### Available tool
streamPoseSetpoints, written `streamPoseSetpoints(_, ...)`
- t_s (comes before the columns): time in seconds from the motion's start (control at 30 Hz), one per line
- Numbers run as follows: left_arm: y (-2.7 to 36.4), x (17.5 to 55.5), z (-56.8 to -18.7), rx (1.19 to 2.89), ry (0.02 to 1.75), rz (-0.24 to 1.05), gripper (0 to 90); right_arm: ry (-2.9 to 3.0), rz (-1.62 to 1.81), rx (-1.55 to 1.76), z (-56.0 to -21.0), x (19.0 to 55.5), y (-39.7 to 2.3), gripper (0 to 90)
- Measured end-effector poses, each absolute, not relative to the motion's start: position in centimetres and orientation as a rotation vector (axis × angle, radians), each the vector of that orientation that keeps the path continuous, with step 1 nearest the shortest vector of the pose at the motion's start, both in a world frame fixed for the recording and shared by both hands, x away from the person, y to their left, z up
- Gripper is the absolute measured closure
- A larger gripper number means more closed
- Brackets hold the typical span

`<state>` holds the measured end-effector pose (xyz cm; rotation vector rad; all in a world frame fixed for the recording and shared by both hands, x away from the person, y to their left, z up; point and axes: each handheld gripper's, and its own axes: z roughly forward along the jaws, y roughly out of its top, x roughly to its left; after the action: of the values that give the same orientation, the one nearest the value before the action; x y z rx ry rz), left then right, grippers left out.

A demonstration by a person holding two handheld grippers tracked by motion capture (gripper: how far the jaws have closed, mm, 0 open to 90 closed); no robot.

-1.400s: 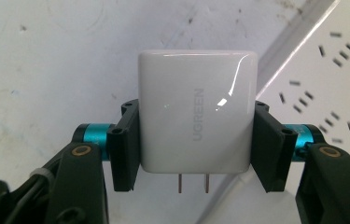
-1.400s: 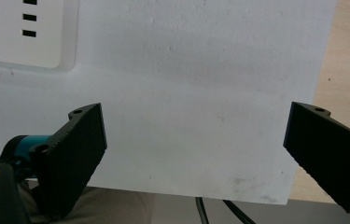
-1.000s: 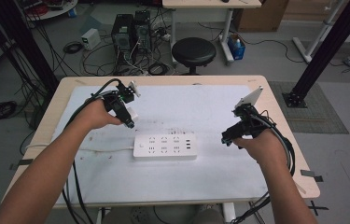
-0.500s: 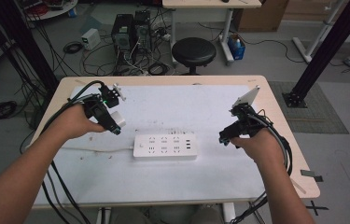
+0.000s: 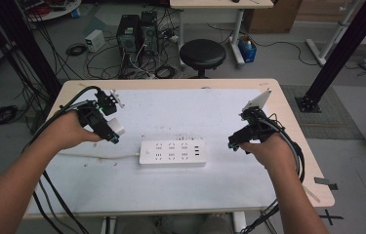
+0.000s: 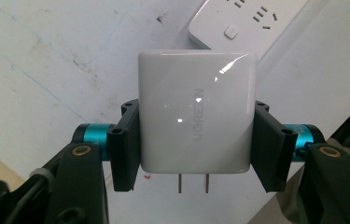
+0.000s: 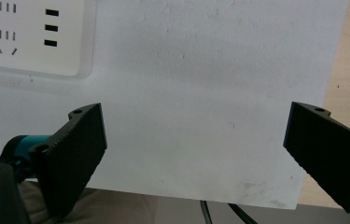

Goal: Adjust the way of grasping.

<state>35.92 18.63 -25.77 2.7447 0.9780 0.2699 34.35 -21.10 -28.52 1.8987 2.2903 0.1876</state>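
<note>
We note the white charger (image 6: 196, 112), prongs showing beneath it, clamped between both pads of the left claw (image 5: 113, 132) and held above the tabletop (image 5: 180, 195) toward its left edge. The white power strip (image 5: 172, 153) lies mid-tabletop just right of it. Right claw (image 7: 196, 149) spread wide, grasping nothing, near the strip's right end.

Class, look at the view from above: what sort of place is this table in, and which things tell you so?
Most likely a lab or workshop, not a home. Computer towers stand on the floor among loose cables, a black metal frame post rises beside the table, and a round stool stands behind it.
</note>
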Motion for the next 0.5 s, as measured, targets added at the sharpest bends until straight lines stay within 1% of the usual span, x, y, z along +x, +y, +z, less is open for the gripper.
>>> streamPoseSetpoints(0.23, 18.35, 35.77, -25.91, 2.751, 0.936, 0.254, 42.6, 2.292, 0.193, 1.900, -28.25, 34.16, -21.14, 5.4)
streamPoseSetpoints(0.5, 17.82, 35.79, -26.08, 2.754, 0.842, 0.233, 42.6, 2.293, 0.215, 1.917, -28.20, 34.13, -21.03, 5.4)
